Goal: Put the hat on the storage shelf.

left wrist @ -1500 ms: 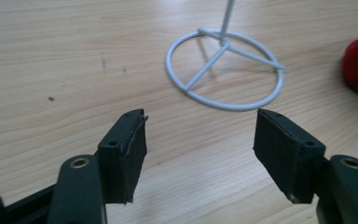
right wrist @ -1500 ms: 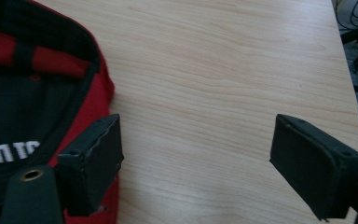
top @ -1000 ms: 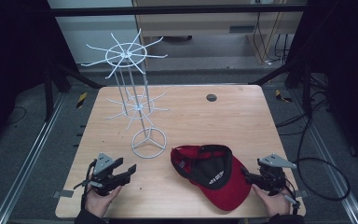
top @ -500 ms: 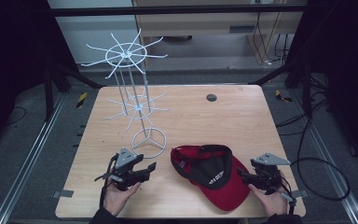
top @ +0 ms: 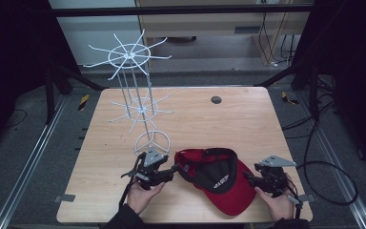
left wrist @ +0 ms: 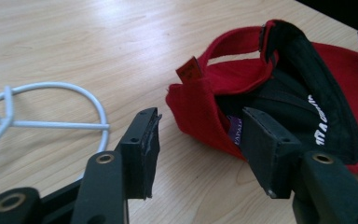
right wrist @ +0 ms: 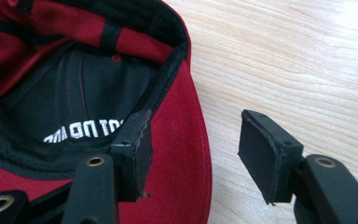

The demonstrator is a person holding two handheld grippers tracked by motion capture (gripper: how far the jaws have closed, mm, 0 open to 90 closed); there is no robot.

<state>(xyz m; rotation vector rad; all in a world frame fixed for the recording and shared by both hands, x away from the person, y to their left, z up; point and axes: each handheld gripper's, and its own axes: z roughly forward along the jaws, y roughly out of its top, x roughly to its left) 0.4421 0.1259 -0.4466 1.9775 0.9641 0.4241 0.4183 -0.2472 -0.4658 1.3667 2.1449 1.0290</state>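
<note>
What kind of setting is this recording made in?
Probably a lab or data-collection workstation, not a home: a light wooden table inside a black metal frame, loose black cables on grey carpet, and a white wire display rack staged beside a red cap.

The high view looks forward and down from above the person's near side, taking in the whole wooden table point(top: 248, 124) and the dark floor around it. The left gripper view sits low and close at the near left, facing right along the tabletop toward the red cap point(left wrist: 307, 93), with the wire stand's base ring point(left wrist: 65, 100) at its left edge. The right gripper view, equally close at the near right, faces the same cap point(right wrist: 177, 135). All three views share it.
</note>
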